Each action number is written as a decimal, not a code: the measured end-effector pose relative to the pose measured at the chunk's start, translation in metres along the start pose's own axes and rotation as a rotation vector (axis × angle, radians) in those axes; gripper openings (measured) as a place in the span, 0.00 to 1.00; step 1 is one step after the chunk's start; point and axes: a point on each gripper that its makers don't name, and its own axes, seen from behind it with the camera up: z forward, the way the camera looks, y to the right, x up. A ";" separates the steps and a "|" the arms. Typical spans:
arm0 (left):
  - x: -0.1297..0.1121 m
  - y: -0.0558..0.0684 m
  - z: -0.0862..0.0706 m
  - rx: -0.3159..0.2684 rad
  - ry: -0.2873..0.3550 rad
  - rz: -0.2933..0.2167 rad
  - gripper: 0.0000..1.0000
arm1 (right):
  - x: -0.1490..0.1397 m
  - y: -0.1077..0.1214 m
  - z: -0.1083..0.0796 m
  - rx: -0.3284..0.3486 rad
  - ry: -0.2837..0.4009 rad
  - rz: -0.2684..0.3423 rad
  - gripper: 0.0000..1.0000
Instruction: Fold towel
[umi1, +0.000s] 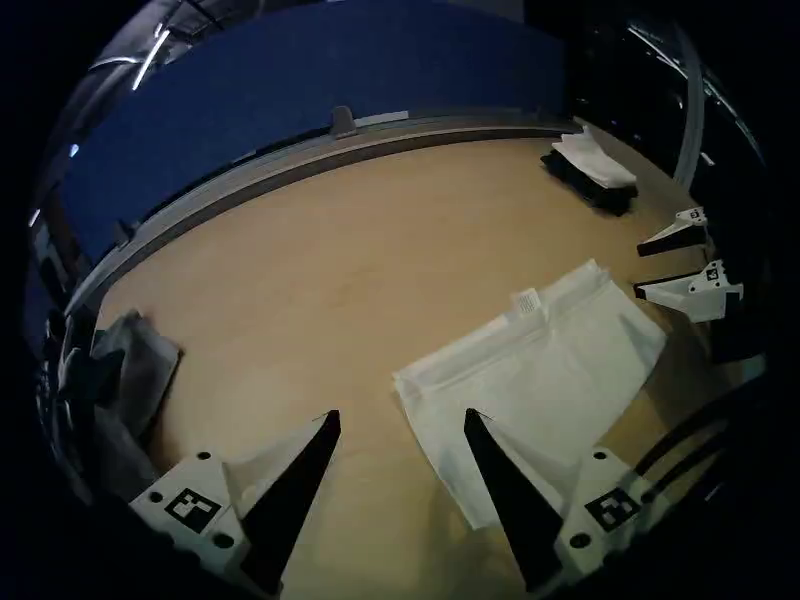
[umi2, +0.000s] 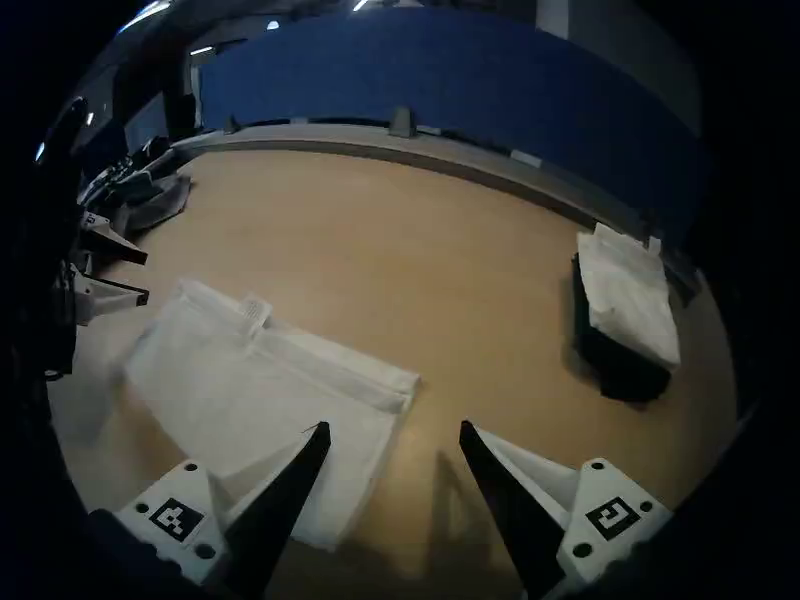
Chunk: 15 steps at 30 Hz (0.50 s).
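Judged partly done: found towel (umi1: 540, 370) folded flat (further fold probably pending), left gripper (umi1: 400, 420) and right gripper (umi2: 392, 428) released, empty.

No legible text, brand or number noted. Sewn tag (umi1: 526, 301) on the white towel (umi1: 560, 370): print too small to read. Square black-and-white markers (umi1: 192, 508) on left gripper (umi1: 401, 414) and right gripper (umi2: 394, 426): patterns, no letters.
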 end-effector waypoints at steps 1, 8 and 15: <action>-0.001 0.001 -0.003 0.001 0.001 -0.002 0.93 | -0.002 -0.002 -0.001 0.004 -0.002 0.000 1.00; -0.017 0.006 -0.021 0.008 -0.001 -0.022 0.94 | -0.021 -0.014 -0.012 0.032 -0.020 -0.006 1.00; -0.040 0.014 -0.038 0.002 -0.008 -0.068 0.94 | -0.043 -0.028 -0.025 0.067 -0.038 -0.005 1.00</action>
